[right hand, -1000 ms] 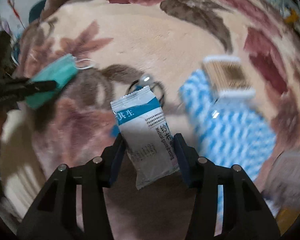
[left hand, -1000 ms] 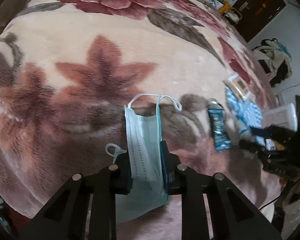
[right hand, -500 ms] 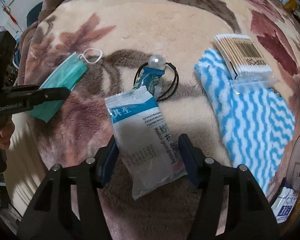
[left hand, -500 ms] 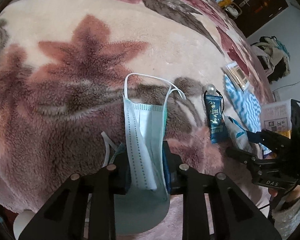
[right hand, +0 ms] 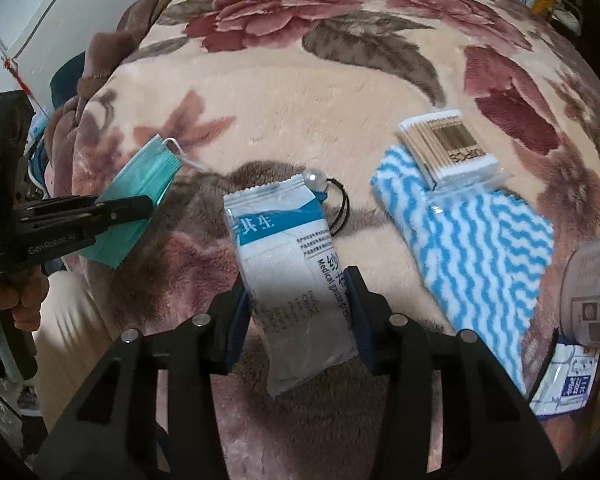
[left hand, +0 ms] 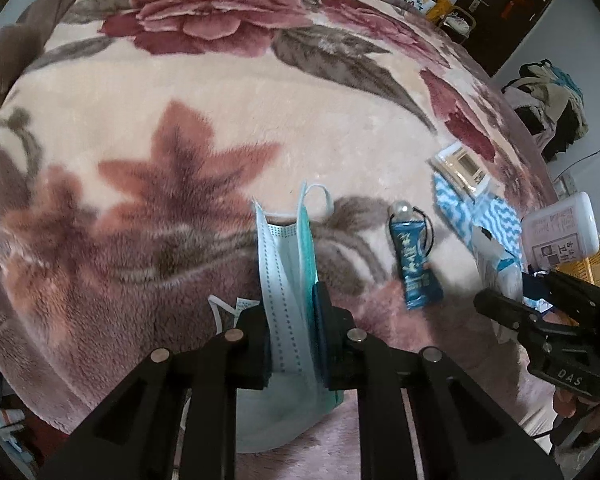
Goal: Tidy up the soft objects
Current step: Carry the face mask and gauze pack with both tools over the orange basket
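A: Left gripper (left hand: 292,332) first: jaws clamped tight on a folded face mask (left hand: 286,280), pale blue outside, teal inside, ear loops dangling above the floral fleece blanket (left hand: 180,128).

B: And the right gripper (right hand: 300,312) has just been squeezing in. Its pads press both sides of a medical gauze packet (right hand: 288,268), white with a blue band, which hangs clear of the blanket.

A: So both hands are loaded. What's left lying around?

B: Plenty. A small blue sachet (left hand: 414,264) sits on a black hair tie with a pearl bead (right hand: 314,178), just beyond the gauze. To the right, a blue-and-white zigzag cloth (right hand: 480,248) has a cotton swab pack (right hand: 446,148) resting on its far end.

A: Any sorted pile yet?

B: None I can make out. A white container (right hand: 592,280) is near the right edge, its contents hidden. I'd call this early: two items lifted, neither placed, several more to go.
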`<state>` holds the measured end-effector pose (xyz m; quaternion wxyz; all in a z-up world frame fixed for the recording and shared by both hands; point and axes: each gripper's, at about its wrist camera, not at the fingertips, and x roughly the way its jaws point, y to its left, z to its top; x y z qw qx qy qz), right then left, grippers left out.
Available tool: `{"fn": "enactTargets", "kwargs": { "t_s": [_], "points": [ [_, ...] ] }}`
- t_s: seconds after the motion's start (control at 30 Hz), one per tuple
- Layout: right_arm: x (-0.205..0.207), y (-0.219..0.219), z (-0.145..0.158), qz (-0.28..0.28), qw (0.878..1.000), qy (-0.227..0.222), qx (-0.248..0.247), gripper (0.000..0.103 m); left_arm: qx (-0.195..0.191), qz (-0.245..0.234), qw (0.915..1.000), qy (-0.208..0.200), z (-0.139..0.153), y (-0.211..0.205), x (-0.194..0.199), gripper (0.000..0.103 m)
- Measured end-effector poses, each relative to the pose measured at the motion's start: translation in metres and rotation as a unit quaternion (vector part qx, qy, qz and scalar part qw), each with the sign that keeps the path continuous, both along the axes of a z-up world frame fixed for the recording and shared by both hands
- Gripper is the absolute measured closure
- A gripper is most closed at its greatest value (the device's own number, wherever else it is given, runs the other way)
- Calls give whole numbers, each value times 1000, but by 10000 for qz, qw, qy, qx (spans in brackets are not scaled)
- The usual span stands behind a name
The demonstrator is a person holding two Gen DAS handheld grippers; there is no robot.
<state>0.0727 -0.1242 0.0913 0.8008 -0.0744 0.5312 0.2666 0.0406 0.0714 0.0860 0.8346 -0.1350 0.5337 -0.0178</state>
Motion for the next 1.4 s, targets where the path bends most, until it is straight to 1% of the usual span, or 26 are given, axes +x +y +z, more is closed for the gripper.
{"fn": "enactTargets", "kwargs": {
  "t_s": [0.17,0.47,0.77,1.0,1.17,1.27,1.4],
  "points": [
    [0,-7,15,-203,9997,-88,79,58,91,-89,9999,-103,16,-9,5,87],
    [7,-39,43,-639,9974,-269,179,58,189,-327,9989,-275,43,-37,19,87],
    [10,-77,60,-1021,9938,-375,246,58,233,-667,9968,-372,62,-78,38,87],
    [14,-108,81,-1282,9897,-527,364,58,266,-898,9943,-506,82,-108,51,87],
    [17,-126,95,-1438,9868,-618,425,58,206,-1052,9925,-584,98,-128,62,87],
    [18,-137,102,-1531,9851,-639,453,58,81,-1157,9915,-597,107,-142,70,87],
    [17,-153,109,-1670,9825,-679,458,58,25,-1316,9894,-607,114,-162,76,87]
  ]
}}
